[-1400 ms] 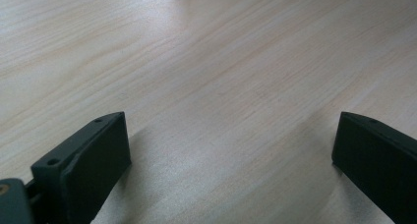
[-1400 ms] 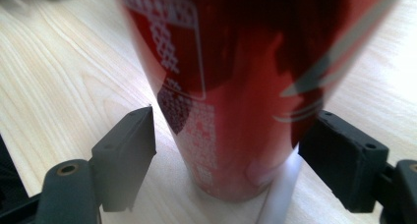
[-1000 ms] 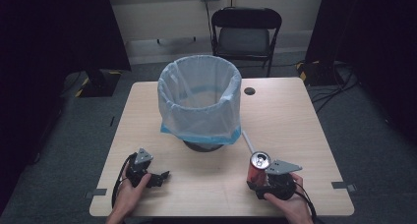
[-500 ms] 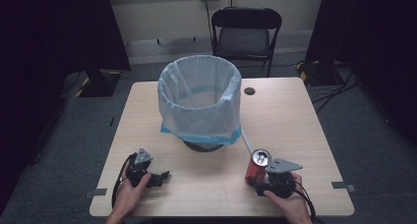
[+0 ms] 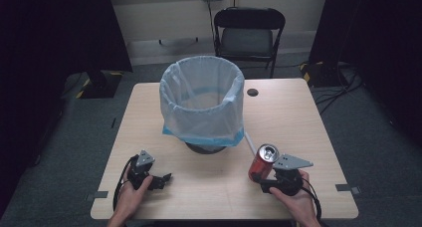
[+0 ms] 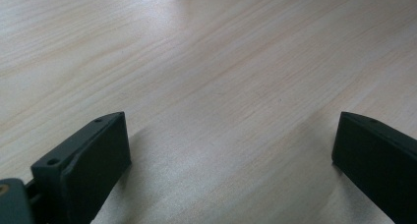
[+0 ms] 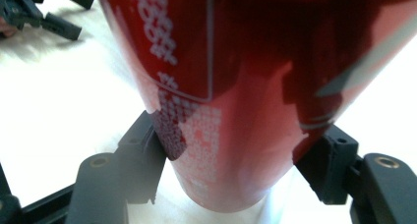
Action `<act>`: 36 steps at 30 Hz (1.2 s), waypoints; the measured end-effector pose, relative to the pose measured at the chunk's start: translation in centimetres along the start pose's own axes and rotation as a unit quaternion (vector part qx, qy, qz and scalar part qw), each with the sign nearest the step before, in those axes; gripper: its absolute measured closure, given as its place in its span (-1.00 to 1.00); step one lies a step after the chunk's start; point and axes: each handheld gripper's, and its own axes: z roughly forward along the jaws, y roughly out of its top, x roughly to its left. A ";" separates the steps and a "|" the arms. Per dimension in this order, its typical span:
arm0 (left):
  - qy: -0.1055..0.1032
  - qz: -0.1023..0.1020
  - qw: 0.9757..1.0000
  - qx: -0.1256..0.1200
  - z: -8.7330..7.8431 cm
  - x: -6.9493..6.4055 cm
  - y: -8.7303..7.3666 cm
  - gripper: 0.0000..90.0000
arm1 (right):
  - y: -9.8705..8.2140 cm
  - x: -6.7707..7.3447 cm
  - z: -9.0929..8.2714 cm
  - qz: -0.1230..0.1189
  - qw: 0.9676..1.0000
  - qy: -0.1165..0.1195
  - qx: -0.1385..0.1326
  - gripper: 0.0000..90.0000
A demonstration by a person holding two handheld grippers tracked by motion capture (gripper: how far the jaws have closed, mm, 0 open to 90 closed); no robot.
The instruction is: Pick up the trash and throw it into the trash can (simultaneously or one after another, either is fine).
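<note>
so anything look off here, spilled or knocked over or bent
Nothing is spilled or broken. The red can leans in the right gripper, whose jaws have just closed on its sides. The lined bin stands upright on the table. The left gripper rests open.

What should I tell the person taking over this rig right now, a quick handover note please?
Right gripper: jaws have just been closing, now clamped on the red can, which looks tilted at the table's near right.
Left gripper: open, nothing between its jaws, low over the table at near left.
Bin: lined with a pale bag, standing mid-table, beyond both grippers.
Done: can gripped.
Left: probably lift the can and drop it into the bin.
</note>
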 end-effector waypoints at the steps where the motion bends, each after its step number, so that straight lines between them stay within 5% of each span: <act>1: 0.000 0.000 1.000 0.000 0.0 0.0 0.0 -0.99 | 0.2 -0.1 -0.2 0.001 1.000 -0.001 -0.004 -0.24; 36: 0.000 0.000 1.000 0.000 0.0 0.0 0.0 -0.99 | 6.2 -2.5 -4.1 0.015 0.996 -0.039 -0.078 -0.24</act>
